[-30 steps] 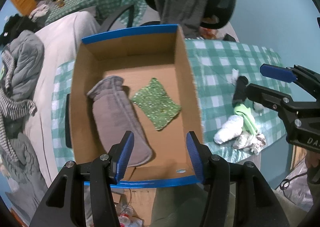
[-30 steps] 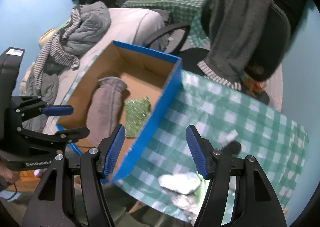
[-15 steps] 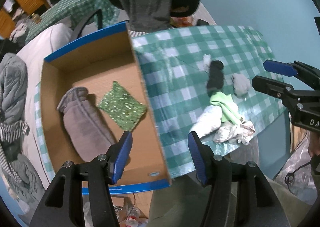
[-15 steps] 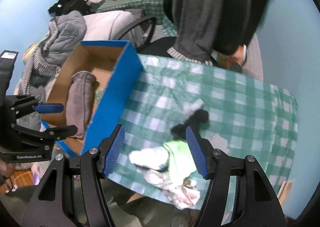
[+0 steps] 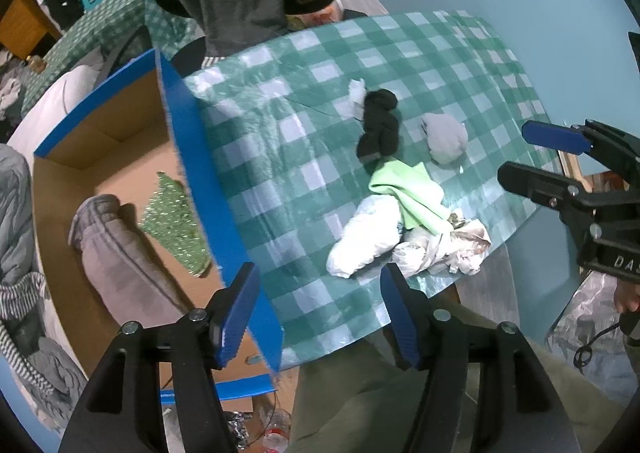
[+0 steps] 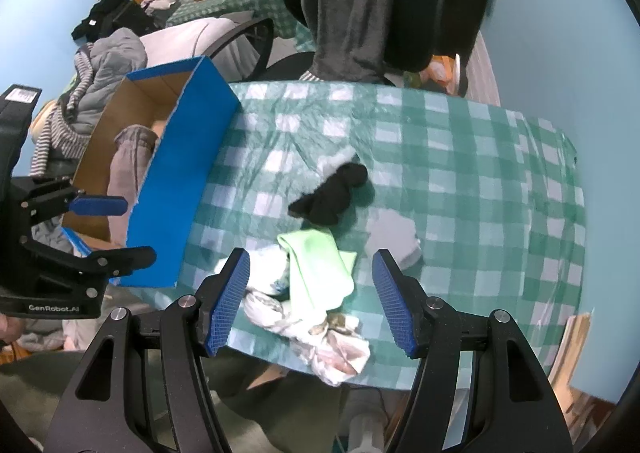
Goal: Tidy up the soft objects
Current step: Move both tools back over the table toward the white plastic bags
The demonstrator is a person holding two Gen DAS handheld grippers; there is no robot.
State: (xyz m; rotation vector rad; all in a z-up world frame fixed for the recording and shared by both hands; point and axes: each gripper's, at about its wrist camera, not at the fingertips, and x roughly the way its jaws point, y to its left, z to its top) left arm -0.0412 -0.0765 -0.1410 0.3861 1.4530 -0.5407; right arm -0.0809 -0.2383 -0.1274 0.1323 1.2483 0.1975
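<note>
Lime-green cloth (image 6: 320,269) draped over the soft pile near the bench (image 6: 480,181) edge, long axis running away from the box (image 6: 180,189). Directly between the spread, empty right tongs (image 6: 310,299). Left tongs (image 5: 320,313) empty, jaws opening, nearer the box, so likely the right's grab.

Blue box wall (image 6: 180,189) hides most of the grey cloth (image 6: 126,169)

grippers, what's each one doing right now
left gripper: empty, jaws opening, nothing between them.
right gripper: open, holding nothing.
</note>
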